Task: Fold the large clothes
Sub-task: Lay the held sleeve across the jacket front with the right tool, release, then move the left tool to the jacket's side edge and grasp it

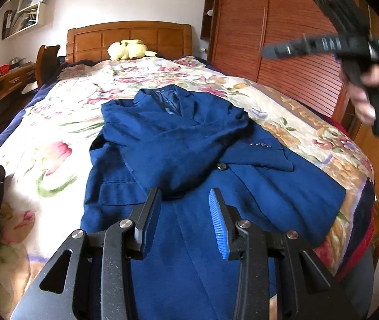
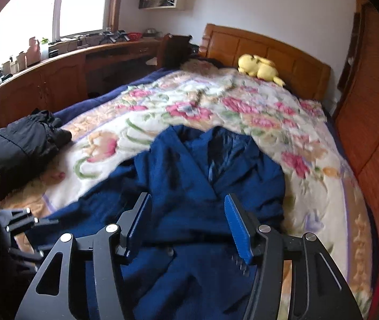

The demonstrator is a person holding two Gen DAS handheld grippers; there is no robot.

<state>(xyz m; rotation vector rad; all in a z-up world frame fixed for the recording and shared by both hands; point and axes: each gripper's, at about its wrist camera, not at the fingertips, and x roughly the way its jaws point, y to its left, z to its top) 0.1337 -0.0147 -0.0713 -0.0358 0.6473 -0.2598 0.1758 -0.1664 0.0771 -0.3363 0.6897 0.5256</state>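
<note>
Your bed (image 1: 56, 122) with its floral blanket (image 2: 216, 112) carries the blue jacket (image 1: 178, 144), lying face up near the foot, both sleeves crossed over the chest. Your left tool (image 1: 185, 221) hovers over its hem, jaws wide and empty; your right tool (image 2: 188, 224) likewise, above the front. Grab one layer only and the crossed sleeves may slide loose, spoiling the fold.

This is a home bedroom. A bed with a wooden headboard (image 2: 266, 50) fills the middle, covered by a floral blanket (image 2: 216, 112), with a yellow plush toy (image 2: 258, 69) at the far end. A wooden wardrobe (image 1: 282, 34) stands along the right, a long wooden desk (image 2: 64, 61) runs under the window (image 2: 56, 8) on the left, and wall shelves (image 1: 26, 13) hold binders.
</note>
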